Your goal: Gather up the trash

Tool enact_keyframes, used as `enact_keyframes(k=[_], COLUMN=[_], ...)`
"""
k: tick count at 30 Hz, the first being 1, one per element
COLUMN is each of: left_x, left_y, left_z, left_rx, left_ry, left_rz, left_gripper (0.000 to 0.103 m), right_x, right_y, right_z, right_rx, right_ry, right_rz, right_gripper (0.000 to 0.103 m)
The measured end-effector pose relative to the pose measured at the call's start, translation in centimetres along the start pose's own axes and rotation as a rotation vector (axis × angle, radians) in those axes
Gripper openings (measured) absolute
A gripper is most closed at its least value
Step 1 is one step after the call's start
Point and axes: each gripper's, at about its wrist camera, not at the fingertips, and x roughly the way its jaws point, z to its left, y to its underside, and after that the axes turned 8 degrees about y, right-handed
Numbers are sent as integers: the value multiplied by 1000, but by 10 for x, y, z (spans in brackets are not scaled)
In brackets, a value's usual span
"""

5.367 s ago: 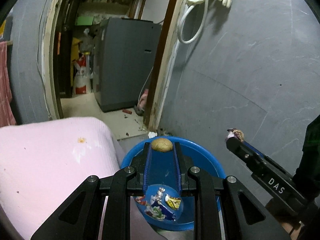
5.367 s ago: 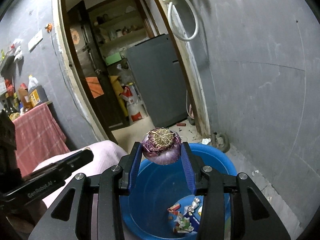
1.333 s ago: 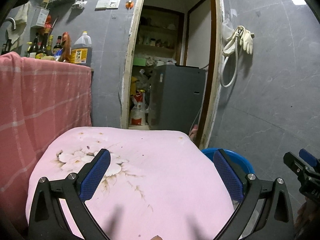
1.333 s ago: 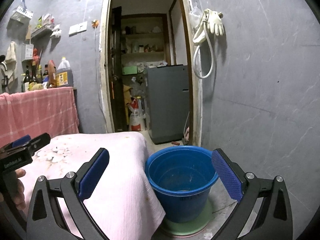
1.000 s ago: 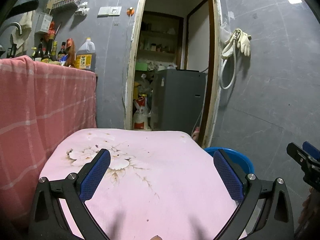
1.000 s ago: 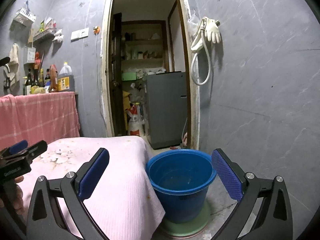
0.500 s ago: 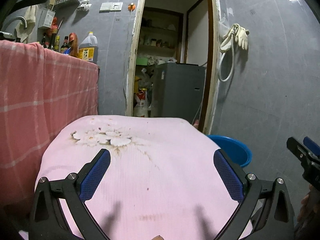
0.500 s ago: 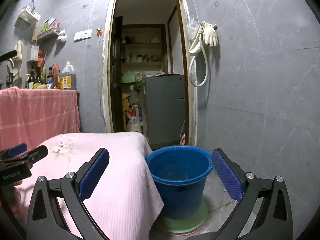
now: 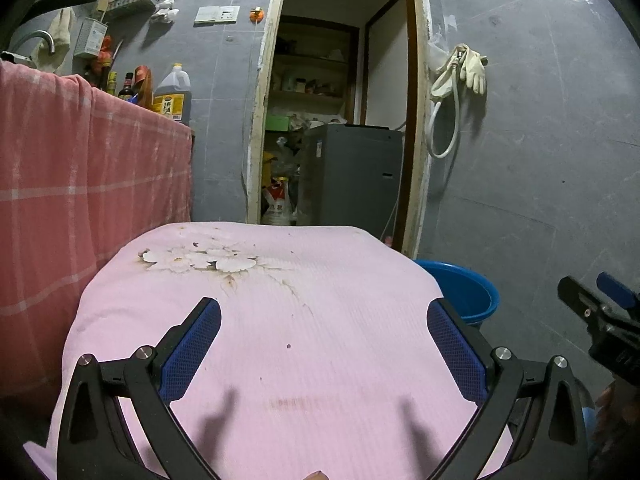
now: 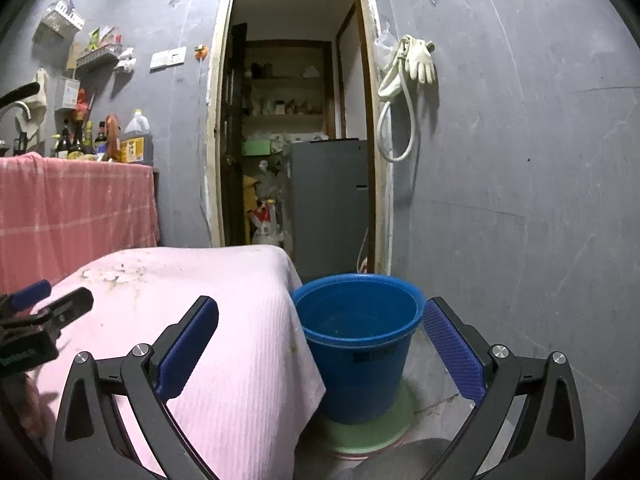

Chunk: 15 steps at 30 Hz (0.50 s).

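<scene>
— What has changed since five seconds back?

— Then the left gripper (image 9: 322, 344) was pinching a small brownish lump and the right gripper (image 10: 320, 344) a purple onion, both over the blue bucket (image 10: 358, 344). Now both sets of jaws are spread wide with nothing between the blue pads (image 9: 190, 350). Over the last second or so the views have barely shifted; the cameras sit a little lower and nearer the pink towel (image 9: 280, 320).

— Where is the bucket now?

— On the floor, standing on a green round mat (image 10: 370, 426), just beside the right-hand edge of the towel-covered surface. The towel's hanging corner drapes down touching or nearly touching the bucket's side; I cannot tell which. From this low angle the rubbish inside is hidden behind the rim.

— And on the towel itself?

— Only stains and a faded flower print (image 9: 196, 258) toward the far left. No loose scraps are visible on it.

— Room to move?

— The left gripper hovers over the near middle of the towel, with bare cloth all around. The right gripper straddles the towel edge and the bucket. Right of the bucket there is bare floor up to the grey wall (image 10: 520, 200). Left of the towel hangs a red checked cloth (image 9: 80, 200), close alongside. Beyond the far edge is an open doorway (image 10: 296, 140) with a grey appliance (image 10: 330, 204) inside.
</scene>
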Motion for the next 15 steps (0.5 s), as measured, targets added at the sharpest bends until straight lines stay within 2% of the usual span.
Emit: enact_keyframes(k=[15], left_x=[3], left_y=[4], left_z=[1], left_rx=[13], left_ry=[-1], left_rz=[21], left_gripper=[101], right_x=[-3], right_y=[9], right_z=[-1], right_rx=[-25], right_ry=[43], right_rz=[-22], right_gripper=[103])
